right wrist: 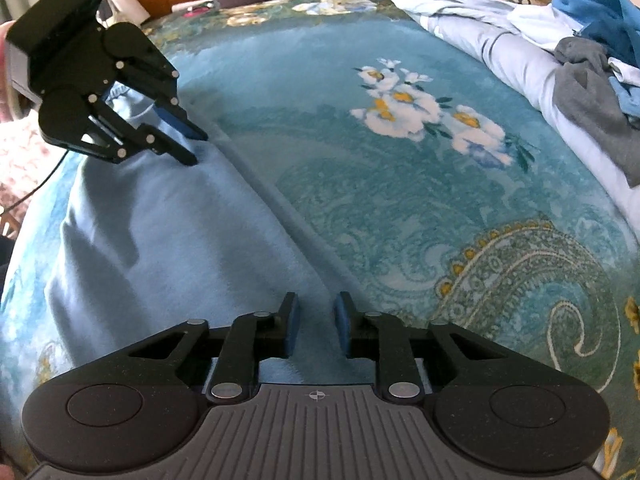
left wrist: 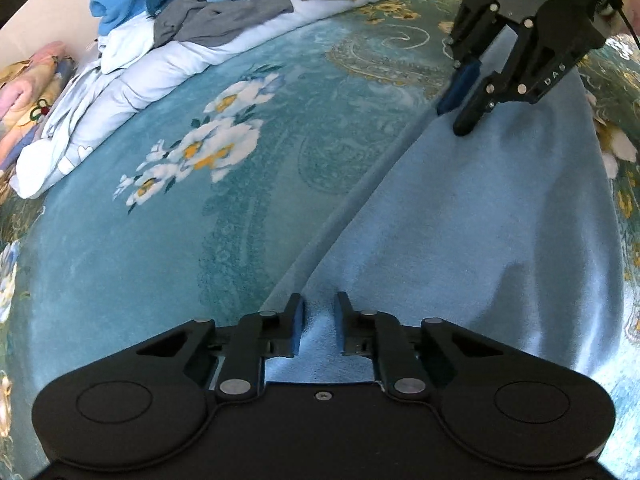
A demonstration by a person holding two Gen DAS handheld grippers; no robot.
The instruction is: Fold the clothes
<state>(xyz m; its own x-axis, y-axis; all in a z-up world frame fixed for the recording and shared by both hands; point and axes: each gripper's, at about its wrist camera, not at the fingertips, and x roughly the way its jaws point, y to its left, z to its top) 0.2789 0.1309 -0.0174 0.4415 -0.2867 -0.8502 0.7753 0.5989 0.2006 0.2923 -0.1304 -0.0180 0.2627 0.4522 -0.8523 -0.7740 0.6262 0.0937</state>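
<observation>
Left gripper [left wrist: 319, 312], seen from its own wrist view, has its blue-padded jaws nearly shut with a pinched ridge of the pale blue fleece garment [left wrist: 480, 220] rising between the pads; I judge the cloth is clamped at its near left edge. That garment lies flat on the teal floral bedspread [left wrist: 160, 240], its long left hem running toward the far right, where the right gripper [left wrist: 458, 116] stands tips-down on the same hem. Risk here: the pinch looks shallow, so a quick lift could let the fleece slip out, or take only one layer and leave the fold crooked. Open bedspread to the left gives wide room for a fold; the heap of loose blue, grey and white clothes [left wrist: 192, 16] at far left stays well apart. From the right wrist view, the right gripper [right wrist: 316, 312] is likewise almost closed over the hem, cloth between the pads, though how firmly it bites I cannot tell. Left gripper [right wrist: 196, 148] shows at far left on the hem. Uneven lifting by the two hands would skew the fold. Bare bedspread lies to the right, clothes heap [right wrist: 580, 80] at far right.
</observation>
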